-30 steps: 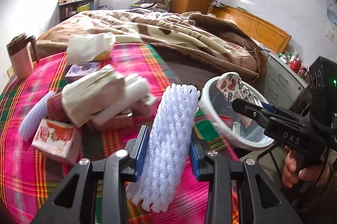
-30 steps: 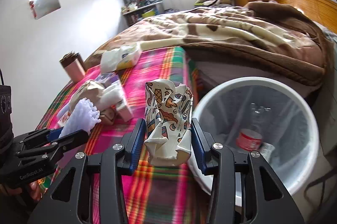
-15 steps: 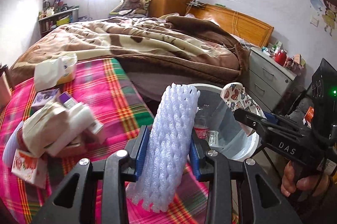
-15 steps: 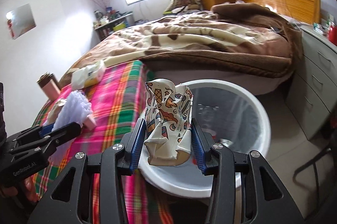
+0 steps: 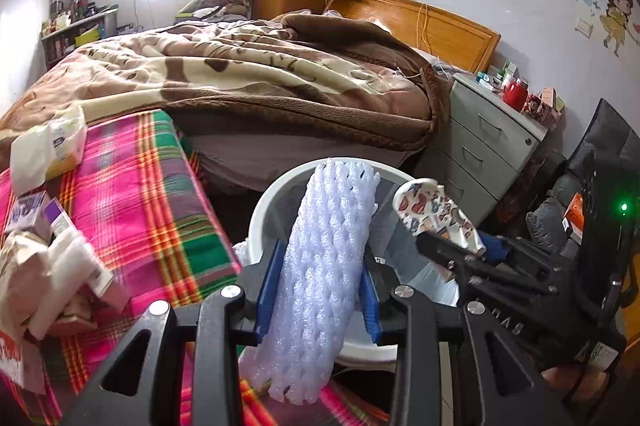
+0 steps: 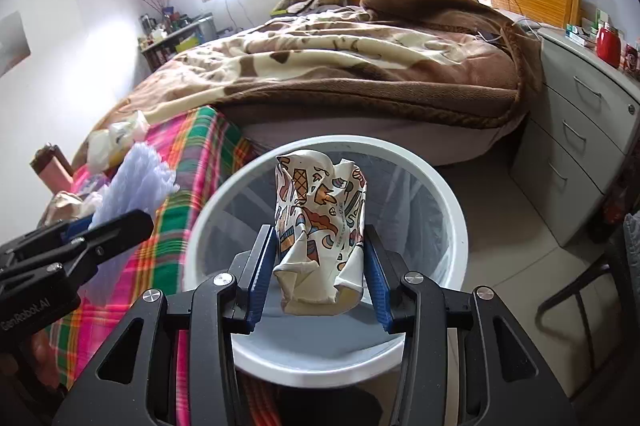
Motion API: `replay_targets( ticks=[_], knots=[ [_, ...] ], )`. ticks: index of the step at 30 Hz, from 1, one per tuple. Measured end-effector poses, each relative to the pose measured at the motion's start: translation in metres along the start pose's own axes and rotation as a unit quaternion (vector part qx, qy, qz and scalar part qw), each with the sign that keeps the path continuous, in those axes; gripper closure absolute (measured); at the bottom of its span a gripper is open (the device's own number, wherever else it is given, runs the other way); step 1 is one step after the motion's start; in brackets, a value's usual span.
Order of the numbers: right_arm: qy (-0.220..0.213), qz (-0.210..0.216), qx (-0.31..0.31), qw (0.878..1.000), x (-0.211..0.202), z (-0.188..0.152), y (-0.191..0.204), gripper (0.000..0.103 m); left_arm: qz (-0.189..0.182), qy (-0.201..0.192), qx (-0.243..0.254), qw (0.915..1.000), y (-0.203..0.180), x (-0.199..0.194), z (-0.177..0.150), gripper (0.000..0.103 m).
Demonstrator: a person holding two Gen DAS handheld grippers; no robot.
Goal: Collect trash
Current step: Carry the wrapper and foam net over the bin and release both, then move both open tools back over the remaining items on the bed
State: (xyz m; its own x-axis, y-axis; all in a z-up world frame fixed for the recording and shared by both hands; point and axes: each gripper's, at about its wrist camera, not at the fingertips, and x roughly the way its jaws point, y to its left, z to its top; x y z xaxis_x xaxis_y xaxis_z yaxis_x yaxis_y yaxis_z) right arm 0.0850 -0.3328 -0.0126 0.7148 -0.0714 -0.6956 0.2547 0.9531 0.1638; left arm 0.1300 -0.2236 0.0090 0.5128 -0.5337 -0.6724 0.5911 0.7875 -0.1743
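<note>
- The left gripper (image 5: 320,278) clamps a white foam-net fruit sleeve (image 5: 324,274) upright before the round white waste bin (image 5: 260,214).
- The right gripper (image 6: 318,266) grips a crumpled printed paper cup (image 6: 320,226) above that bin's opening.

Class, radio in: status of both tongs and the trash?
Left tongs shut on foam net. Right tongs shut on crumpled cup. Both over bin. Nothing blocking.

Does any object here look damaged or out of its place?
Yes. The paper cup in the right gripper is crushed and creased. Loose packets and wrappers lie heaped on the plaid cover, out of the white bin.
</note>
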Motion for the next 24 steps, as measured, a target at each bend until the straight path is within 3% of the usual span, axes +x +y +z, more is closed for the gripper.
replay_targets(
  ticks=[5, 8, 10, 12, 15, 24],
  knots=[
    [0.01, -0.022, 0.0, 1.0, 0.006, -0.001, -0.007, 0.058, -0.004, 0.012, -0.002, 0.9999, -0.002, 0.01, 0.001, 0.061],
    [0.014, -0.029, 0.004, 0.999, 0.006, -0.003, -0.011, 0.058, -0.011, 0.01, -0.001, 0.9999, -0.004, 0.012, 0.001, 0.051],
    [0.018, -0.034, 0.006, 0.999, 0.007, -0.003, -0.014, 0.058, -0.014, 0.01, -0.004, 0.9998, -0.003, 0.013, 0.001, 0.037],
    [0.023, -0.037, 0.006, 0.999, 0.009, -0.004, -0.014, 0.057, -0.011, 0.01, -0.003, 0.9999, -0.003, 0.014, 0.002, 0.032],
    [0.023, -0.037, 0.007, 0.999, 0.008, -0.005, -0.013, 0.04, -0.013, 0.011, -0.008, 0.9998, -0.001, 0.013, 0.001, 0.031],
    [0.01, -0.03, 0.003, 1.0, -0.001, -0.003, -0.009, 0.039, -0.003, 0.003, -0.009, 0.9999, 0.004, -0.002, -0.004, 0.029]
  ],
)
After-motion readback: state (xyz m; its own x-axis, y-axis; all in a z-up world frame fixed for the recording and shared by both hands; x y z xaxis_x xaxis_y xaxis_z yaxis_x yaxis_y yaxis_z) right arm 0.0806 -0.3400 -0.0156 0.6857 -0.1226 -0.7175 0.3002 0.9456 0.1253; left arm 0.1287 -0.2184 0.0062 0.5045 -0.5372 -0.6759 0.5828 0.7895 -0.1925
